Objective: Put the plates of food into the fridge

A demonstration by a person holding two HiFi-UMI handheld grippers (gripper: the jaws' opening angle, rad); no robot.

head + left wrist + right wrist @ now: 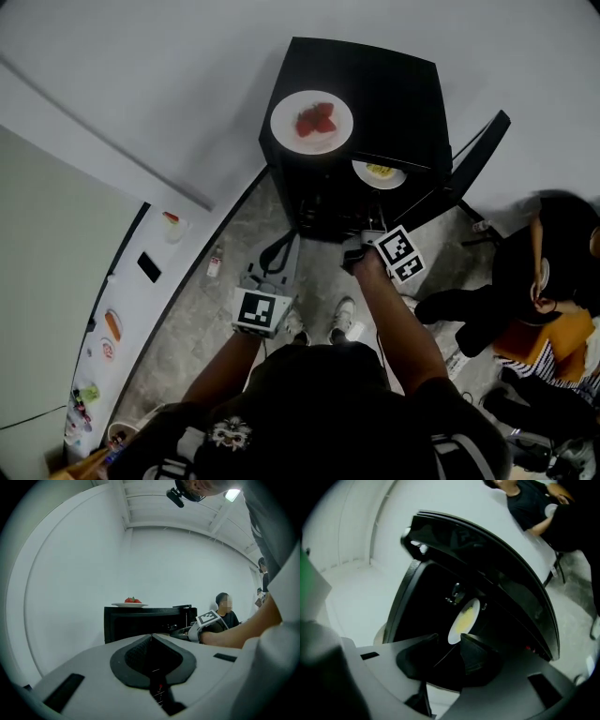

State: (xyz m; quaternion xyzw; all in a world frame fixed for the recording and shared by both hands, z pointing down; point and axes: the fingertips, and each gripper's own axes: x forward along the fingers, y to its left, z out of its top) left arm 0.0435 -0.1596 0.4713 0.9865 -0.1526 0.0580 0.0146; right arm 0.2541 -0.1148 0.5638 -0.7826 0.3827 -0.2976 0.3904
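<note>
Yellow-food plate (pixel 464 620) on shelf inside fridge (pixel 394 94). Right gripper (pixel 449 638) fingers apart, seemingly clear of it. Strawberry plate (pixel 311 122) waits at fridge top's front-left corner. Left gripper (pixel 151 638) fingers closed, empty, spare.

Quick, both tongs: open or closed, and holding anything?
Left tongs: closed, empty.
Right tongs: open, holding nothing; the plate of yellow food sits inside the fridge beyond them.
</note>
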